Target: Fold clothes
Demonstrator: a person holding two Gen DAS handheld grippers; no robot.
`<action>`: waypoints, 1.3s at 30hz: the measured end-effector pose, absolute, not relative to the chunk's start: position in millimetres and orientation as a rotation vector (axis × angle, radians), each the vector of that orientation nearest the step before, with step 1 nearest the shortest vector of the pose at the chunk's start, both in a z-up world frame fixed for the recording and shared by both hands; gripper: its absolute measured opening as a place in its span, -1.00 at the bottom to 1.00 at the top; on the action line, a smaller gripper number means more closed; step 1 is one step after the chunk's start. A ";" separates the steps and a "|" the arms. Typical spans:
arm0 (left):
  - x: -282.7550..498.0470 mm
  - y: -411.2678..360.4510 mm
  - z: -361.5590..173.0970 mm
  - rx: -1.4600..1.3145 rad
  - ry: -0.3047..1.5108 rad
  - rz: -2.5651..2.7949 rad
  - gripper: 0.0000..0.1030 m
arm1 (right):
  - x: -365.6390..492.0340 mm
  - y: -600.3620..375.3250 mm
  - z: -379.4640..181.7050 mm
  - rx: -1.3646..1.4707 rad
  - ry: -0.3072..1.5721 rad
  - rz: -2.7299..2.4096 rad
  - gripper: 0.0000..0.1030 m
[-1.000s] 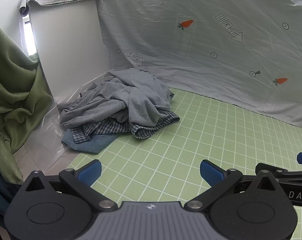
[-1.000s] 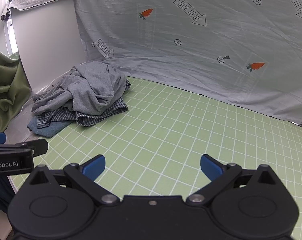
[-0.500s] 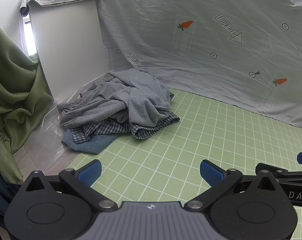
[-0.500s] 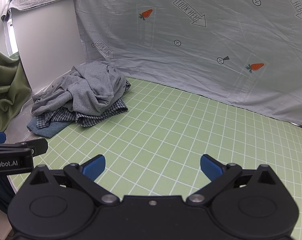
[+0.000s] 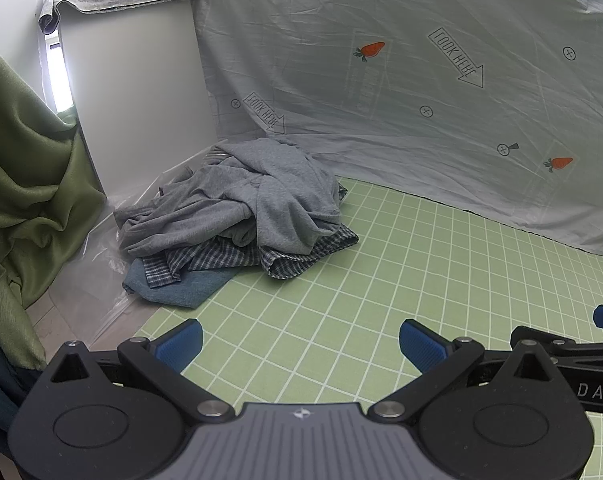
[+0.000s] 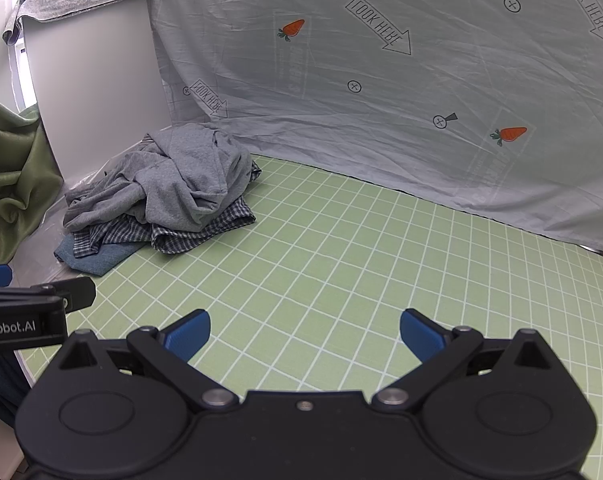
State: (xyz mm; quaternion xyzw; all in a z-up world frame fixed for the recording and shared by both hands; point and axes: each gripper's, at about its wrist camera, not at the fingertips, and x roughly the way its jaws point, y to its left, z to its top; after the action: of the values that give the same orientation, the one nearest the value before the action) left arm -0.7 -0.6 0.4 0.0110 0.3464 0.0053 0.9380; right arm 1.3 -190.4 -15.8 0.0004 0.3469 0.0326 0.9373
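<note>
My left gripper (image 5: 300,340) has its jaws spread wide apart with nothing between the blue pads (image 5: 179,342), and it hangs over the green grid mat (image 5: 381,280). My right gripper (image 6: 304,330) is the same: jaws wide apart, nothing held, above the mat. The two sit side by side; I can see the right one's arm at the edge of the left camera and the left one's at the edge of the right camera.

Ahead and to the left of both, well apart from the pads, the pile of clothes (image 5: 237,208) lies at the far left corner of the mat. A crumpled grey top (image 6: 181,176) is uppermost, a checked shirt (image 5: 301,256) lies under it, and a blue denim piece (image 5: 181,286) is at the bottom, partly off the mat onto clear plastic sheeting (image 5: 89,272).

Behind the pile hangs a pale sheet (image 6: 381,100) printed with carrots and arrows. A white cabinet (image 5: 141,92) stands to its left, and a green curtain (image 5: 25,168) beside that.
</note>
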 end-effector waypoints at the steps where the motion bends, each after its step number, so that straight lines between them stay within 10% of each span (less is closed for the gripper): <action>1: -0.5 -0.7 0.4 0.023 0.708 0.010 1.00 | 1.4 -190.7 -15.7 0.001 0.709 0.066 0.98; 39: 19.9 0.7 -5.8 0.036 0.732 0.011 1.00 | 20.7 -180.7 -20.8 -0.023 0.725 0.093 0.98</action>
State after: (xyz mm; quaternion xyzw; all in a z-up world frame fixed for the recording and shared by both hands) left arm 19.9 0.7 -5.8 0.0178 0.3578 0.0052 0.9336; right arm 20.7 -180.7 -20.8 -0.0111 0.3545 0.0453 0.9339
